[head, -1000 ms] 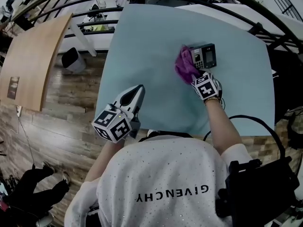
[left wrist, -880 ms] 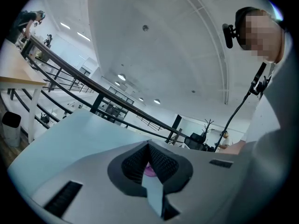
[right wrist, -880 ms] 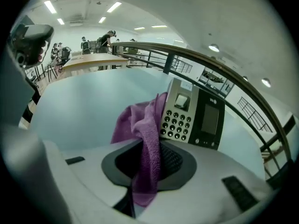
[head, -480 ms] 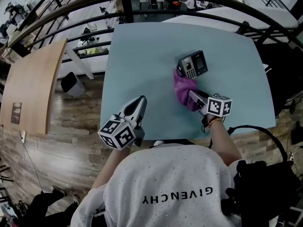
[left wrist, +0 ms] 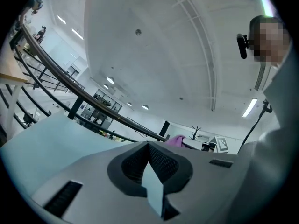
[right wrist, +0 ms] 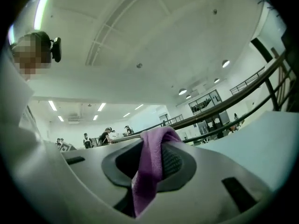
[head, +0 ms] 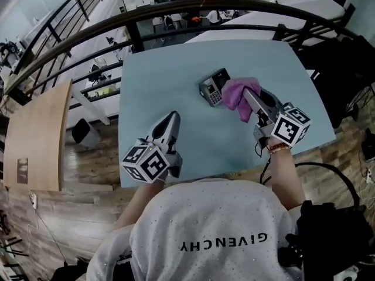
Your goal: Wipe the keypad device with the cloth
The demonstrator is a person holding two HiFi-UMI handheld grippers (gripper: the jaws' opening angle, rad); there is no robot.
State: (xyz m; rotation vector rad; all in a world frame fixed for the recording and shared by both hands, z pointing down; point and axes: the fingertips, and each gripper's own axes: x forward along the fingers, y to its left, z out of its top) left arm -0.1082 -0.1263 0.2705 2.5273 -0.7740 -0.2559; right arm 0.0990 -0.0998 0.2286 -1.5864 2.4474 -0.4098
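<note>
One keypad device (head: 212, 89) lies askew on the far half of the desk (head: 170, 57). The one purple cloth (head: 237, 92) touches its right side. My right tongs (head: 248, 97) are clamped on that cloth. My left tongs (head: 171, 118) are closed on nothing, low over the desk's near edge, well apart from both.

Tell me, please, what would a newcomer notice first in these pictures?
The purple cloth stands out most: the right gripper is shut on it, just right of the keypad device, near the middle of the pale blue table. The left gripper, shut and empty, is over the table's near left part.
</note>
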